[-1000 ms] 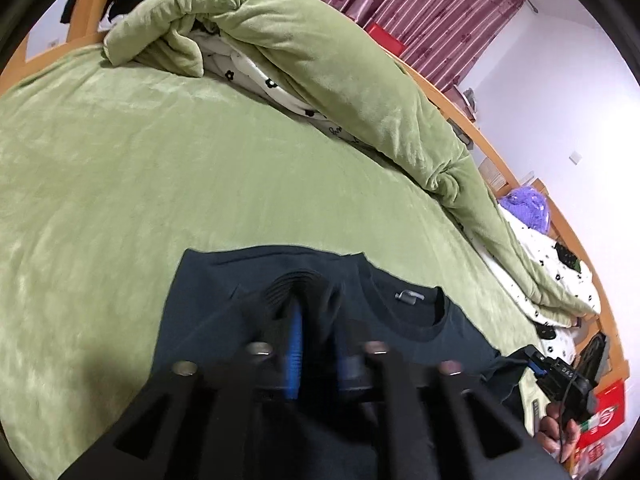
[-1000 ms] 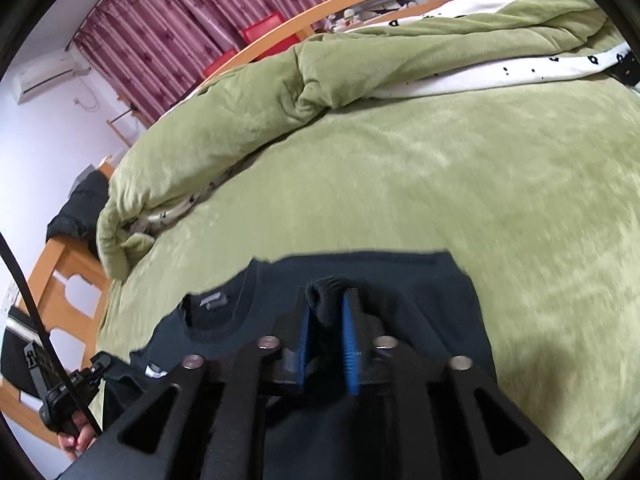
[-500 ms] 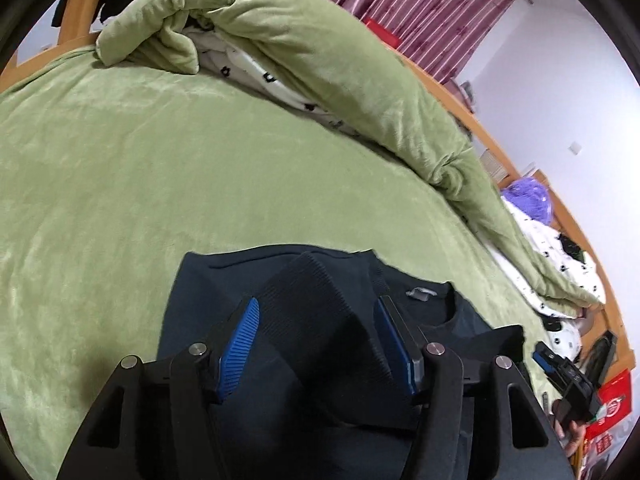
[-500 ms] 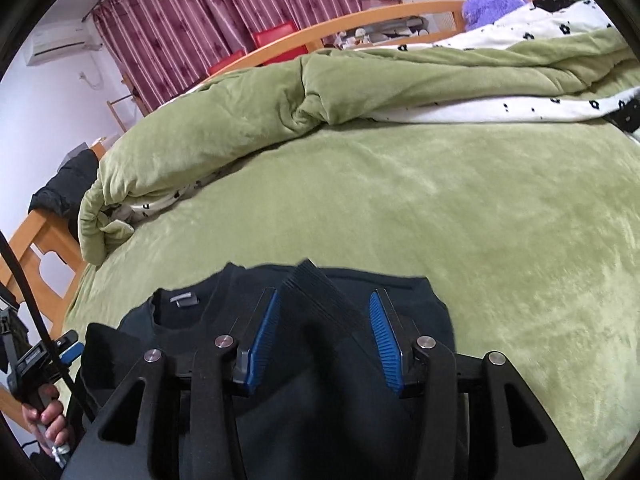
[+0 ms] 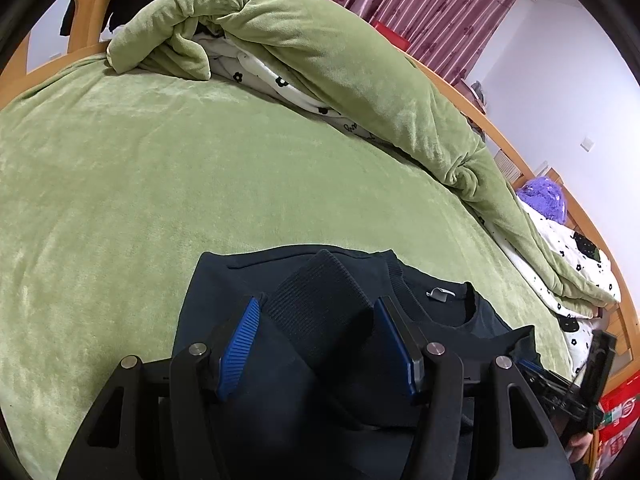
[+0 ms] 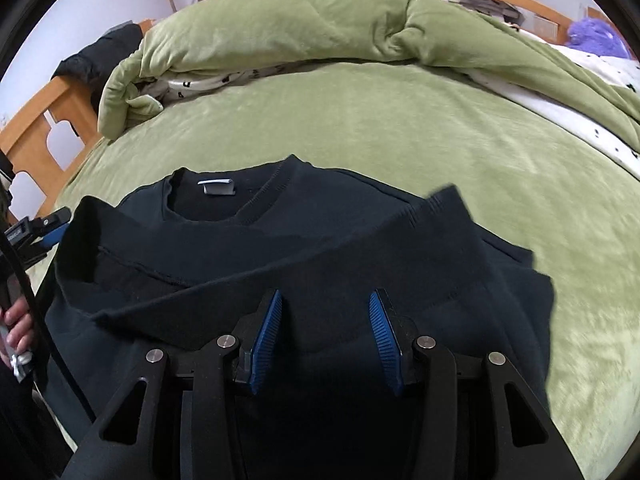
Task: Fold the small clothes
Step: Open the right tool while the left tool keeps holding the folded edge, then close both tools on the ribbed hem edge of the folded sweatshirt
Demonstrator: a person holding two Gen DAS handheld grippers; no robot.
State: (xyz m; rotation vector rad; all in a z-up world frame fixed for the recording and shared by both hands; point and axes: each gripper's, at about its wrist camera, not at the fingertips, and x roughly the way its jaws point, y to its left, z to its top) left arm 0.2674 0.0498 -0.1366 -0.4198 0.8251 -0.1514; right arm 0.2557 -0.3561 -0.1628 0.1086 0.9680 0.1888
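Bed (image 5: 168, 184) with green plush cover fills most of both views. Green duvet (image 5: 328, 60), white flower-print lining showing, heaped along the bed's far side across the upper frame. Wooden bed frame (image 6: 44, 128) at left edge of the right wrist view; dark clothing (image 6: 96, 60) draped on it. Maroon striped curtains (image 5: 436, 4) at top of the left wrist view. White wall (image 5: 568, 88) at upper right, with a wall plate (image 5: 587, 145). Purple fluffy item (image 5: 542, 200) at right edge. Even, soft light.

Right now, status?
Left gripper and right gripper open, jaws just opened. Sweater released on bed, sleeves folded in. Nothing blocking.
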